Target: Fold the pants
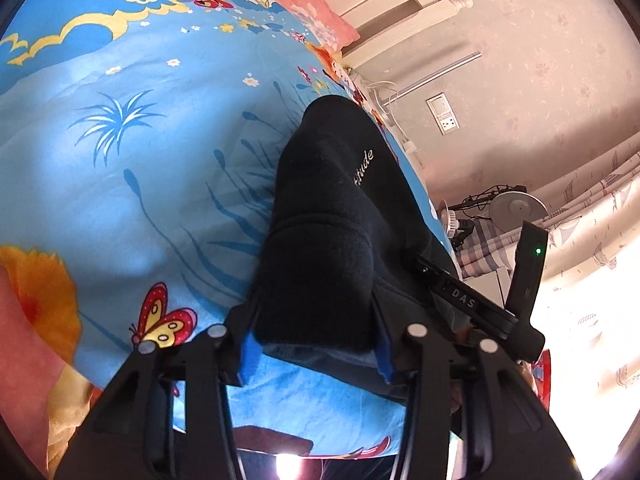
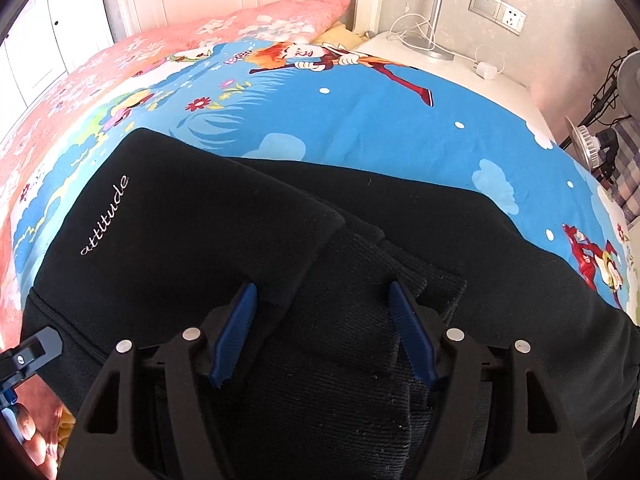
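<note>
Both wrist views look steeply down, close over the black pants [image 1: 340,208] on the bed [image 2: 360,120].

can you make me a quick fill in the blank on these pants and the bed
1. The pants are ____ in colour.
2. The white cursive word stitched on the pants reads ____.
3. The pants lie on a cartoon-print bedsheet whose background is mostly ____.
4. The pillow at the head of the bed is ____ with a floral print.

Missing words: black; attitude; blue; pink
</note>
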A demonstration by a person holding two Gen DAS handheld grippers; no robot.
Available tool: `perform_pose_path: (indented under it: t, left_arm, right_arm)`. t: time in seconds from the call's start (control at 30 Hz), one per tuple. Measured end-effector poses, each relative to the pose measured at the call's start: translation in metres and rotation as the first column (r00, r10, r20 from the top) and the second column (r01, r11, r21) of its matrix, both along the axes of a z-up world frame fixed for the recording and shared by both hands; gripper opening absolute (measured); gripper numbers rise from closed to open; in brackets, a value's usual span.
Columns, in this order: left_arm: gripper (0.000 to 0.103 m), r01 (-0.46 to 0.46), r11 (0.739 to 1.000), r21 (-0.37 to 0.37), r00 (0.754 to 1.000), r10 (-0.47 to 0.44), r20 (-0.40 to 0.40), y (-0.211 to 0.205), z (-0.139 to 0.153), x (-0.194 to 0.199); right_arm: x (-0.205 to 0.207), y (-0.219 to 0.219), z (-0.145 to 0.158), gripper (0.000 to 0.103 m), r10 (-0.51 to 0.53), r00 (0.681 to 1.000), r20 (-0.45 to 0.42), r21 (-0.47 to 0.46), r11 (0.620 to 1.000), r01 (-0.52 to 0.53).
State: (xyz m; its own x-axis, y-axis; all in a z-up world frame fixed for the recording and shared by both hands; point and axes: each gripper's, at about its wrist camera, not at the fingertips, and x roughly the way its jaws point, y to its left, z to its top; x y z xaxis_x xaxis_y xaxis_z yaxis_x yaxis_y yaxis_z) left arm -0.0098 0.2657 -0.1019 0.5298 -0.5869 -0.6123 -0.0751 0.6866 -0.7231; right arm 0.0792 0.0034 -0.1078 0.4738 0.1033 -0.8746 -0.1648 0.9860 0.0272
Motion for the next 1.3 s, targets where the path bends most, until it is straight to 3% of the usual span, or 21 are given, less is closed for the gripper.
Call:
perform_pose_path:
  t: [0.07, 0.13, 0.2, 0.27, 0.37, 0.5, 0.6, 0.67, 0.8, 0.9, 1.0, 1.03, 1.1, 1.13, 1.2, 1.27, 1.3]
  left_arm:
    - [0.035, -0.003, 1.0, 0.028, 1.0, 0.003, 0.011, -0.003, 0.014, 0.0]
    - [0.032, 0.002, 0.993, 0.115, 0.999, -0.007, 0.042, -0.011, 0.038, -0.002]
    - [0.031, 0.016, 0.973, 0.23, 0.994, -0.04, 0.102, -0.029, 0.072, -0.004]
    - [0.031, 0.039, 0.931, 0.364, 0.983, -0.102, 0.156, -0.056, 0.106, -0.006]
    - [0.031, 0.057, 0.819, 0.571, 0.951, -0.219, 0.22, -0.115, 0.153, -0.012]
    - [0.031, 0.043, 0.619, 0.784, 0.875, -0.403, 0.27, -0.215, 0.193, -0.028]
    - [0.031, 0.0, 0.477, 0.879, 0.793, -0.535, 0.291, -0.291, 0.201, -0.048]
    - [0.031, -0.024, 0.401, 0.916, 0.73, -0.619, 0.29, -0.341, 0.195, -0.067]
    - [0.031, -0.058, 0.285, 0.957, 0.605, -0.752, 0.261, -0.421, 0.163, -0.108]
    - [0.031, -0.049, 0.207, 0.977, 0.529, -0.824, 0.201, -0.459, 0.124, -0.134]
    - [0.031, -0.023, 0.116, 0.993, 0.464, -0.879, 0.113, -0.484, 0.079, -0.155]
    - [0.031, -0.009, 0.094, 0.996, 0.449, -0.889, 0.088, -0.487, 0.065, -0.159]
    - [0.031, -0.009, 0.055, 0.998, 0.435, -0.899, 0.053, -0.492, 0.041, -0.165]
    - [0.032, -0.013, 0.04, 0.999, 0.427, -0.904, 0.041, -0.492, 0.033, -0.166]
    - [0.036, -0.037, 0.04, 0.999, 0.417, -0.907, 0.051, -0.489, 0.025, -0.168]
    - [0.051, -0.05, 0.04, 0.998, 0.408, -0.911, 0.057, -0.488, 0.022, -0.171]
    - [0.068, -0.073, 0.032, 0.997, 0.412, -0.909, 0.06, -0.488, 0.019, -0.173]
  right_arm:
    - [0.002, -0.006, 0.002, 0.083, 0.017, 1.0, -0.023, 0.067, 0.998, -0.016]
    - [0.001, -0.013, 0.008, 0.088, 0.045, 0.998, -0.051, 0.148, 0.988, -0.037]
    - [0.0, -0.027, 0.022, 0.088, 0.041, 0.997, -0.064, 0.206, 0.978, -0.027]
    - [0.0, -0.051, 0.039, 0.089, 0.011, 0.998, -0.062, 0.285, 0.959, 0.007]
    - [0.002, -0.105, 0.063, 0.09, -0.038, 0.994, -0.102, 0.481, 0.873, 0.083]
    - [-0.003, -0.176, 0.092, 0.09, -0.071, 0.987, -0.147, 0.61, 0.779, 0.147]
    - [-0.015, -0.225, 0.109, 0.09, -0.075, 0.984, -0.164, 0.705, 0.689, 0.17]
    - [-0.026, -0.254, 0.112, 0.09, -0.073, 0.983, -0.167, 0.748, 0.641, 0.175]
    - [-0.045, -0.305, 0.095, 0.097, -0.029, 0.977, -0.213, 0.839, 0.506, 0.198]
    - [-0.057, -0.336, 0.071, 0.099, -0.038, 0.972, -0.233, 0.839, 0.498, 0.221]
    - [-0.056, -0.346, 0.028, 0.099, -0.008, 0.946, -0.323, 0.816, 0.505, 0.283]
    - [-0.056, -0.346, 0.017, 0.099, 0.008, 0.941, -0.339, 0.813, 0.505, 0.289]
    - [-0.053, -0.341, -0.002, 0.099, 0.022, 0.931, -0.365, 0.778, 0.557, 0.292]
    - [-0.05, -0.338, -0.01, 0.099, 0.029, 0.927, -0.373, 0.762, 0.58, 0.289]
    - [-0.045, -0.332, -0.02, 0.099, 0.032, 0.923, -0.383, 0.738, 0.611, 0.285]
    - [-0.039, -0.323, -0.019, 0.094, 0.034, 0.927, -0.373, 0.709, 0.655, 0.261]
    - [-0.038, -0.318, -0.018, 0.091, 0.037, 0.927, -0.372, 0.69, 0.679, 0.25]
